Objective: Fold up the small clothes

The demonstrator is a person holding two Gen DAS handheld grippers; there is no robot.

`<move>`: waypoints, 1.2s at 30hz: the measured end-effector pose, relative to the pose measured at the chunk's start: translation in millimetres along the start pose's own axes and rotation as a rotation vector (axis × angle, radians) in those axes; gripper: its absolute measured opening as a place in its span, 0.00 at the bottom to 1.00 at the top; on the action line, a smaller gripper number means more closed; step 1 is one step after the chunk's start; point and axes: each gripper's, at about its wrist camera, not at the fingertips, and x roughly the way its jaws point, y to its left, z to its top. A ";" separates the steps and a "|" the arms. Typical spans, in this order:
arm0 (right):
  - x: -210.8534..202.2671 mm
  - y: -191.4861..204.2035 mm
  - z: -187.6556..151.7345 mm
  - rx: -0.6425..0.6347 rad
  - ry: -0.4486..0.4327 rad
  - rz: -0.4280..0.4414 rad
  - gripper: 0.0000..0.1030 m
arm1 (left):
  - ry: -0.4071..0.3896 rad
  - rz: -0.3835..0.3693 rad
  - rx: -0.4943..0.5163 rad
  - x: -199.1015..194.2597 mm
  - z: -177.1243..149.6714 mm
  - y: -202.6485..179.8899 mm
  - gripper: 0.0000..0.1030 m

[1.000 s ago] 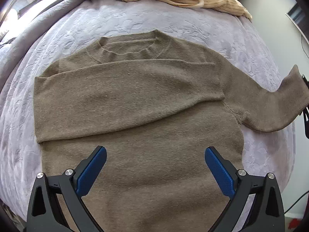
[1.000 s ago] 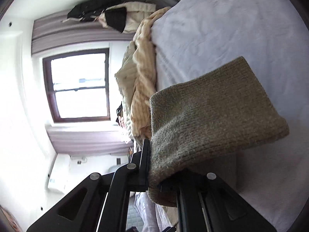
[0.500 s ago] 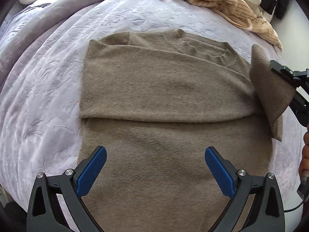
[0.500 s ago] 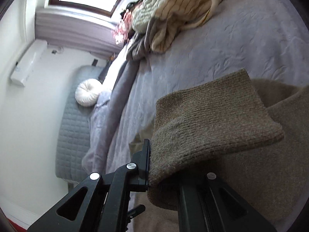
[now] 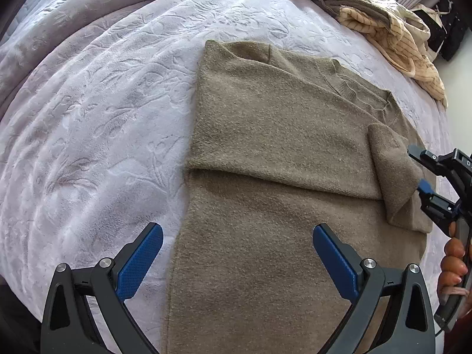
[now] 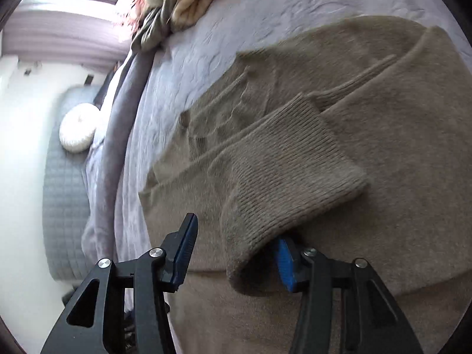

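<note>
An olive-brown knit sweater [image 5: 280, 153] lies flat on the lavender bedspread [image 5: 97, 112], one sleeve folded across its chest. My left gripper [image 5: 236, 253] is open and empty, hovering over the sweater's lower body. My right gripper [image 5: 419, 174] is at the sweater's right edge; in its own view [image 6: 233, 253] the jaws stand apart and the ribbed cuff [image 6: 295, 162] of the other sleeve lies on the sweater's body [image 6: 398, 147], draped over the right-hand blue pad [image 6: 284, 262].
A pile of cream striped and grey-green clothes [image 5: 383, 20] lies at the far end of the bed. A round white cushion [image 6: 78, 131] sits against a grey quilted headboard [image 6: 59, 206]. The bed edge runs close on the right.
The right gripper carried the second sleeve in over the sweater's body, then opened and let the cuff go. The left gripper's view swung to the left; its jaws stayed open.
</note>
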 end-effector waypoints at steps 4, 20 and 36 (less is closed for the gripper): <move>7.7 33.2 12.3 -0.079 -0.041 -0.017 0.07 | -0.017 0.002 -0.012 -7.7 5.8 12.9 0.99; 62.3 88.7 -85.7 -0.636 0.210 -0.234 0.41 | 0.005 -0.171 -0.066 6.3 29.5 12.5 0.99; -99.0 -139.2 -54.9 0.326 -0.111 0.092 0.47 | 0.138 -0.418 -0.120 68.4 79.9 -55.9 0.07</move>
